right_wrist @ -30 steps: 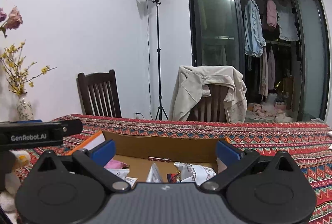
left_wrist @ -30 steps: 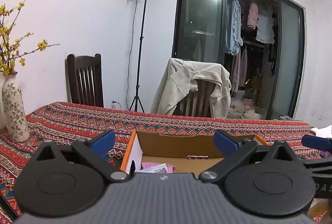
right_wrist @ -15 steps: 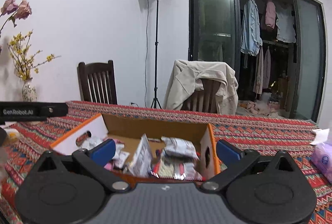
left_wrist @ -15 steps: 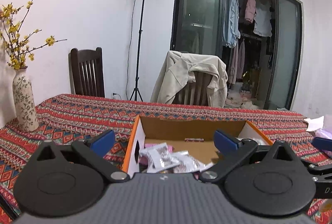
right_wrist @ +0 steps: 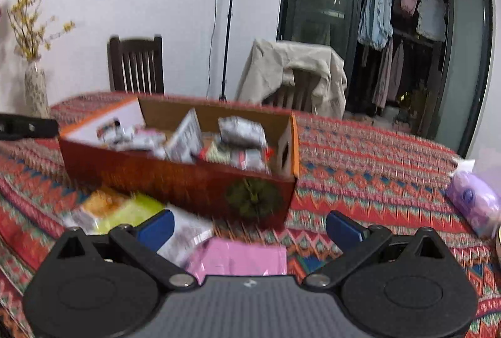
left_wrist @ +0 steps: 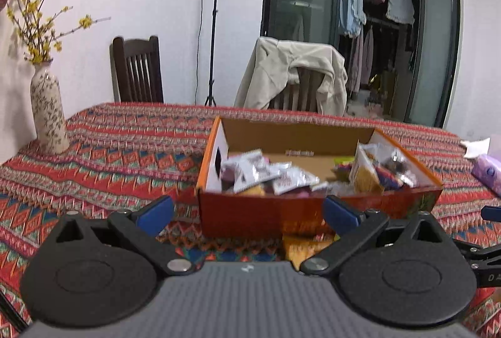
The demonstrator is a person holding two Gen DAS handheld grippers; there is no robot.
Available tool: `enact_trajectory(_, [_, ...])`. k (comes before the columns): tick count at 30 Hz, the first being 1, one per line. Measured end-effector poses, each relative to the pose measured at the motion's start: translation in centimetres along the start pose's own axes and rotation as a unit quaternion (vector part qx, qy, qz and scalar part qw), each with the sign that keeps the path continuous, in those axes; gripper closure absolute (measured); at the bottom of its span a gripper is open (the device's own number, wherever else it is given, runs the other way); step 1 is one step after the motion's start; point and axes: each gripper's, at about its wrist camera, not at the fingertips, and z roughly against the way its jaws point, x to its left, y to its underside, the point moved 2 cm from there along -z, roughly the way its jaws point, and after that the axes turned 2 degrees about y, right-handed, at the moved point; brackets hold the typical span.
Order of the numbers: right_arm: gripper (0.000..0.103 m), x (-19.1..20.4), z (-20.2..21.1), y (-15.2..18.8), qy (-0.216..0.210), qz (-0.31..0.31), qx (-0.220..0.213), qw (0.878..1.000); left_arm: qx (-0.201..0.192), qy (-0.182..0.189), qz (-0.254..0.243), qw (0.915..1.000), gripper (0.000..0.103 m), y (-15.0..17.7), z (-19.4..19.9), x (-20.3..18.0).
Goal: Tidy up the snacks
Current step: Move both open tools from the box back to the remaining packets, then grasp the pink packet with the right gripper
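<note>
Hovering wide-jawed and empty, both the left gripper (left_wrist: pixel 247 214) and right gripper (right_wrist: pixel 249 226) could nudge the cardboard box (right_wrist: pixel 175 178), perhaps scattering loose packets (right_wrist: pixel 231 255).

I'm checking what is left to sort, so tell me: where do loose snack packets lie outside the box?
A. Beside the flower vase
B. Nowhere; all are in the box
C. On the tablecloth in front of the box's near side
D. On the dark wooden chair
C: in the right wrist view a pink packet and a yellow-green packet lie on the tablecloth before the box.
</note>
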Motion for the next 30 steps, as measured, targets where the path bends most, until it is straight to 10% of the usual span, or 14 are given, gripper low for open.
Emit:
enact_trajectory(21, [0.000,-0.3,-4.9,2.5,-0.037,-0.035,0.081,0.995,0.067,0.003,0.010,0.9977,0.000,3.6,-0.7,-0.8])
enact_trajectory(24, [0.026,-0.2,-4.1,2.6,-0.040,-0.034,0.064,0.997,0.072,0.008,0.007,0.9973,0.000,3.8,-0.7,-1.7])
enact_trajectory(30, [0.036,-0.7,-2.7,2.6,-0.033,-0.050,0.032,0.998,0.085,0.016,0.001,0.9962,0.000,4.0,-1.0,-3.7])
